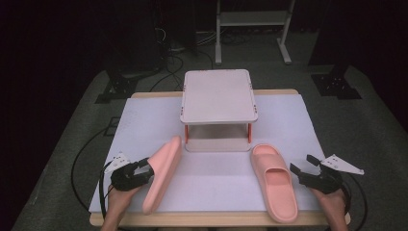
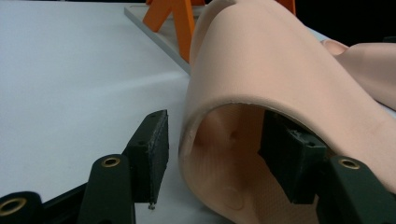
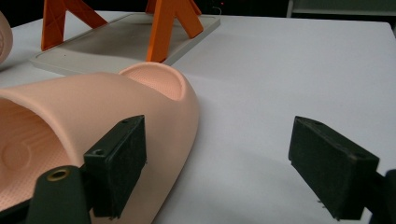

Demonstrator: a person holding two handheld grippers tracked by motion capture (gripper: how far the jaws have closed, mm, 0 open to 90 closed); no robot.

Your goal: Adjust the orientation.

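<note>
White-covered desk (image 1: 298, 120): left gripper (image 1: 143, 168) fingers straddle the tilted slipper's (image 1: 162, 173) strap, not yet closed; right gripper (image 1: 300, 171) gapes empty. Next, likely squeeze.

Two pink slippers: left slipper (image 1: 162, 173) tilted on edge, right slipper (image 1: 274, 180) flat, sole down.

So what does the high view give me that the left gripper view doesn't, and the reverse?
High view alone: the whole two-tier pale shelf with orange legs, the right tool open beside the flat-lying pink foam slide sandal, both hands, the floor cables.

Left gripper view alone: one jaw reaching inside the strap of the tilted pink foam slide sandal, the other outside it, gap visible.

Shared: that tilted sandal, the white table cover, the left tool.
</note>
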